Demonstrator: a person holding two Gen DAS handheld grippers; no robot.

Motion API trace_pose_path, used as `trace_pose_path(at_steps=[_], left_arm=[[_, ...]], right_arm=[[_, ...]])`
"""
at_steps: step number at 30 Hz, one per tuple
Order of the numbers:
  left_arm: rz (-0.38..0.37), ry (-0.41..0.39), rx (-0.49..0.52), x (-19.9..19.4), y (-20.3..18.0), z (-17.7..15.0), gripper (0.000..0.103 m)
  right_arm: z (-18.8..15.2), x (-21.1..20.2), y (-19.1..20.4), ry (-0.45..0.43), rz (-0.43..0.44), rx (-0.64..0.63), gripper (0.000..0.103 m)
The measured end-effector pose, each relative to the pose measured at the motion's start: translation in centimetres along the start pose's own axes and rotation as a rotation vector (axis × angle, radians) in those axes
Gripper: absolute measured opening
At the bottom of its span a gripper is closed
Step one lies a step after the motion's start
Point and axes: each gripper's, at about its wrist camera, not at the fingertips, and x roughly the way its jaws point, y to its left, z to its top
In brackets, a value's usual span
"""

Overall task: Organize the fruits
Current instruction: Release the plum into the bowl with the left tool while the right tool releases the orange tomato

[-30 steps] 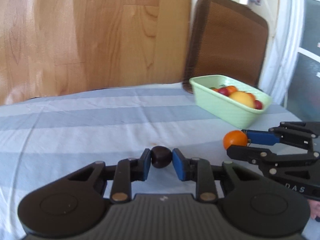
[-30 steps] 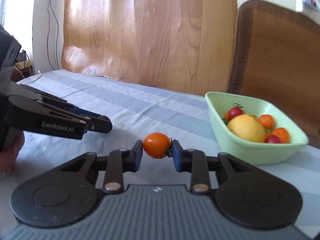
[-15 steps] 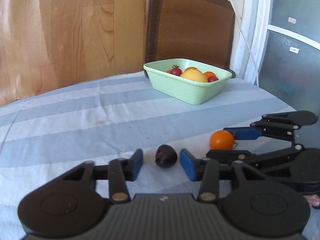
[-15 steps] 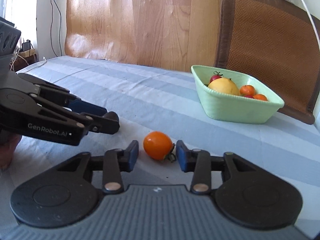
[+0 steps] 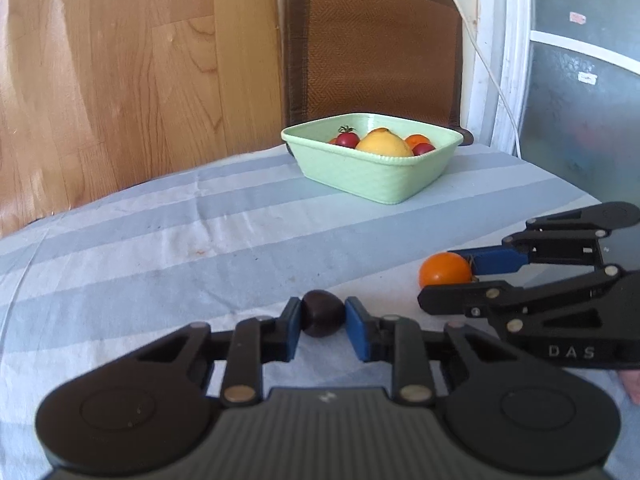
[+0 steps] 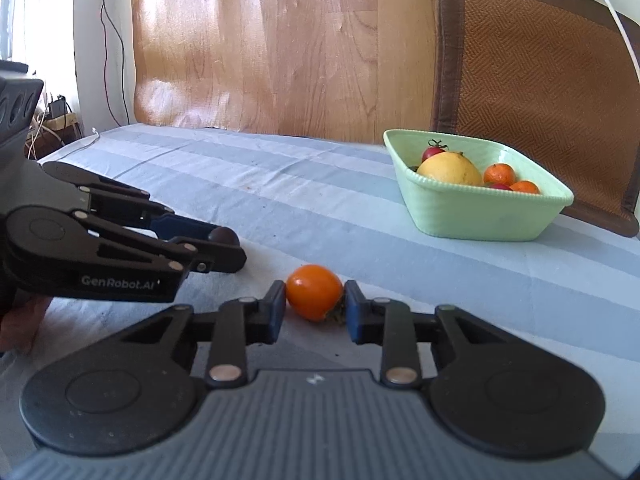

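Fruits are in both grips: the left gripper (image 5: 322, 326) has just closed again on a dark plum (image 5: 321, 317), and the right gripper (image 6: 315, 309) has clamped back onto an orange tomato (image 6: 314, 291). Half a second ago both sets of jaws stood apart around them. Both fruits sit low over the striped tabletop (image 5: 168, 256), well short of the green bowl (image 5: 372, 176); carrying them over likely comes next.

Bright daylight, sharp, fisheye-warped edges.
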Motion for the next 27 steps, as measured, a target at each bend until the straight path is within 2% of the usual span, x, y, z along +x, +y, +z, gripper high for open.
trace_pose_path(at_steps=[2, 9, 14, 17, 19, 21, 23, 27], left_arm=[[-0.045, -0.004, -0.014, 0.4, 0.0, 1.0, 0.024], [-0.149, -0.097, -0.115, 3.9, 0.9, 9.7, 0.025], [-0.219, -0.065, -0.274, 9.7, 3.2, 13.5, 0.025], [-0.209, -0.039, -0.335, 12.7, 4.5, 14.3, 0.025], [-0.197, -0.017, -0.365, 14.3, 5.2, 14.4, 0.028], [-0.189, -0.011, -0.390, 15.2, 5.6, 14.1, 0.032], [-0.188, -0.019, -0.400, 15.1, 5.7, 13.9, 0.034], [-0.126, -0.071, -0.370, 11.7, 5.0, 13.8, 0.043]], right_arm=[[0.5, -0.1, -0.9, -0.023, 0.007, 0.022, 0.034], [5.3, -0.1, -7.7, -0.208, -0.118, 0.169, 0.034], [6.6, 3.6, -12.5, -0.192, -0.161, 0.283, 0.034], [6.3, 5.4, -13.8, -0.163, -0.144, 0.336, 0.034], [5.8, 5.6, -13.9, -0.162, -0.128, 0.327, 0.036], [5.7, 5.1, -13.9, -0.181, -0.133, 0.328, 0.049], [5.6, 4.4, -14.0, -0.213, -0.125, 0.338, 0.054], [5.1, 3.0, -14.5, -0.274, -0.152, 0.389, 0.054]])
